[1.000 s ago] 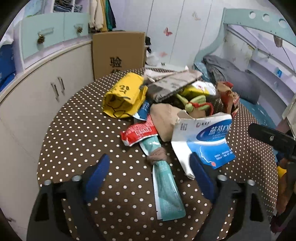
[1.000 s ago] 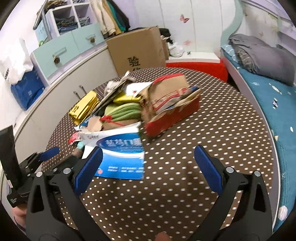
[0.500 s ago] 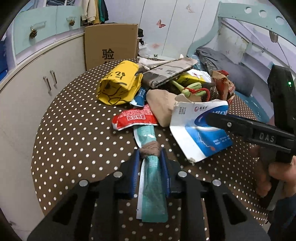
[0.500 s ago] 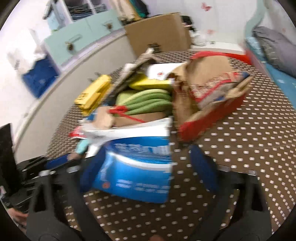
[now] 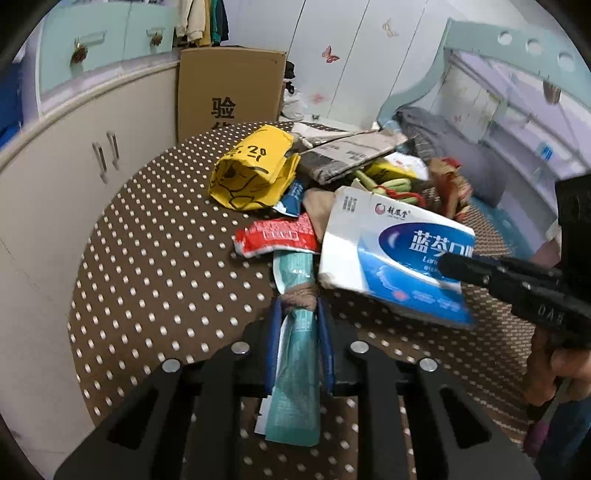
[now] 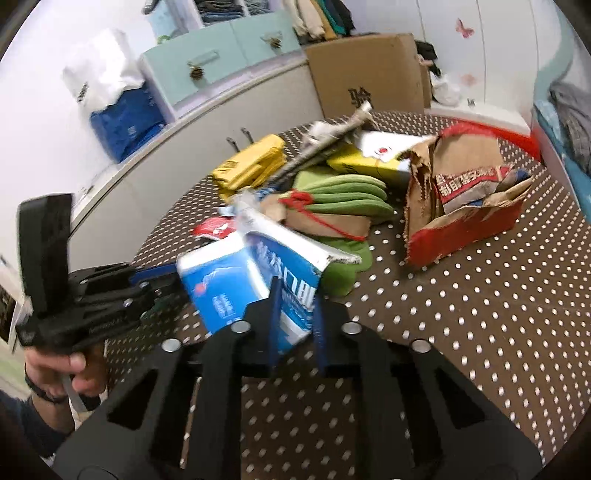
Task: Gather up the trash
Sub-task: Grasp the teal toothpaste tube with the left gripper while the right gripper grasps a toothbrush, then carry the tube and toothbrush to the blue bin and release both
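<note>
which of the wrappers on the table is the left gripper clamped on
The long teal wrapper, pinched between the left gripper fingers; the red wrapper lies free beyond it.

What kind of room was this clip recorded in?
Most likely a child's bedroom: a bed with grey bedding, white wardrobe doors with butterfly stickers, and clothes hanging above pastel drawers. The trash lies on a polka-dot table.
</note>
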The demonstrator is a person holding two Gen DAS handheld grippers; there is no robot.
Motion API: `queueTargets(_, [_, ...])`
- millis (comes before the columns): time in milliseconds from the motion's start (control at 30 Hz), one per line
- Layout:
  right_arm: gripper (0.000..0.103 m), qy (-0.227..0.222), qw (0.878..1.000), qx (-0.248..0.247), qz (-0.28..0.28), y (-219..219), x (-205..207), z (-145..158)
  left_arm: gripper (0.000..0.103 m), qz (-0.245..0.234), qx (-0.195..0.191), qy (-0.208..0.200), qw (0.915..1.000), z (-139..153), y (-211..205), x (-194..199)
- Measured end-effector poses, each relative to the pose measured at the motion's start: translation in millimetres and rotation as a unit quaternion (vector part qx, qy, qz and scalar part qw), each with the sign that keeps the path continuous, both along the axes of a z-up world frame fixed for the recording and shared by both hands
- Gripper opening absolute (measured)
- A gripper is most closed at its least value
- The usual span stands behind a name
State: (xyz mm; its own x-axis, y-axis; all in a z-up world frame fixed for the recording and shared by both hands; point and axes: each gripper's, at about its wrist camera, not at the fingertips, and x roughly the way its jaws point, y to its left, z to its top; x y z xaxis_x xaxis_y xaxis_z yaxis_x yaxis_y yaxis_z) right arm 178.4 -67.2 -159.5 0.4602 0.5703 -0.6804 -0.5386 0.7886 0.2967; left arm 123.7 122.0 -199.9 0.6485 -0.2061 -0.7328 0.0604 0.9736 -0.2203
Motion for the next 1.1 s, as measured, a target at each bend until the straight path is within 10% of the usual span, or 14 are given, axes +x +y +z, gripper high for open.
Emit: queueTargets(1100, [0.004, -0.132, 0.979, 0.087, -0.129, -125, -102, 74, 0.018, -0.057, -0.034, -0.135, 0.9886, 94, -92, -38])
